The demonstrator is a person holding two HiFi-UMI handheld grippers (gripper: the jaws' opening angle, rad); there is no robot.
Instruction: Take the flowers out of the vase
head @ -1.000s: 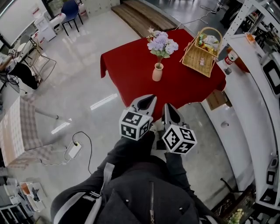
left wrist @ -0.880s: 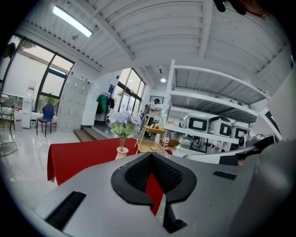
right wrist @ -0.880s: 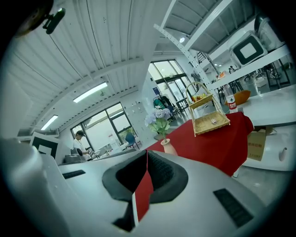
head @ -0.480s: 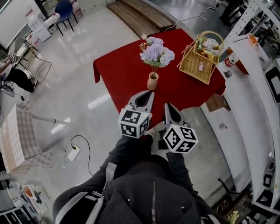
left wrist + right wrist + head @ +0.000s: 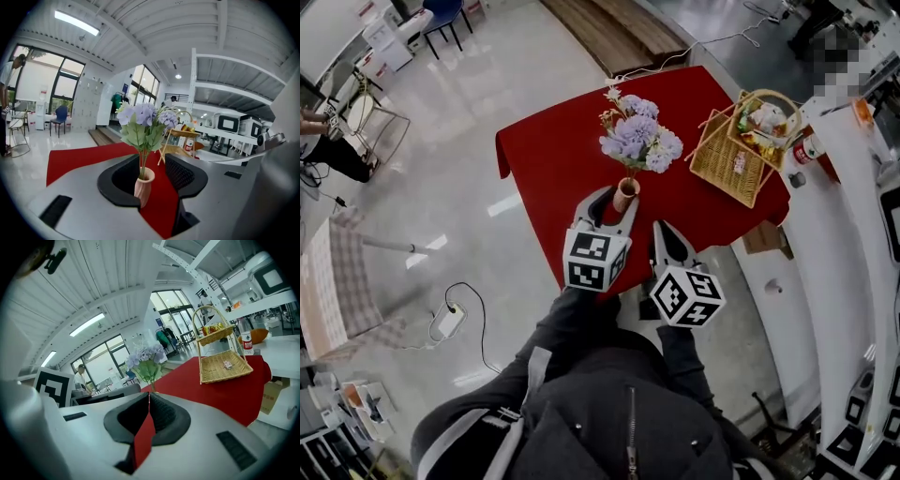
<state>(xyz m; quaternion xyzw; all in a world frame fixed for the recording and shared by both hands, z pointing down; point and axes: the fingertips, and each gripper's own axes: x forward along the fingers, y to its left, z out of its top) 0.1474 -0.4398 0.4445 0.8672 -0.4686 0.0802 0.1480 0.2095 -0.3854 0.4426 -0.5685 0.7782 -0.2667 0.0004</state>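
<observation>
A small pink vase (image 5: 624, 194) with a bunch of pale purple flowers (image 5: 637, 141) stands near the front edge of the red-clothed table (image 5: 553, 159). My left gripper (image 5: 614, 200) reaches it with jaws opening; the vase (image 5: 143, 185) shows in the gap at the fingertips, and the pads do not press on it. The flowers (image 5: 143, 120) rise above the jaws. My right gripper (image 5: 667, 232) hovers just right of the vase at the table's edge, shut (image 5: 149, 397) and empty. From the right gripper view the flowers (image 5: 147, 359) lie ahead.
A wicker basket (image 5: 741, 150) with small items sits on the table's right side, seen also as the basket (image 5: 222, 364) in the right gripper view. A white counter (image 5: 853, 244) with a red bottle (image 5: 806, 150) runs along the right. A cardboard box (image 5: 762, 236) lies below the table.
Both grippers have moved forward to the table's front edge. The left jaws, shut before, now stand apart around the vase. The right jaws have stayed shut.
</observation>
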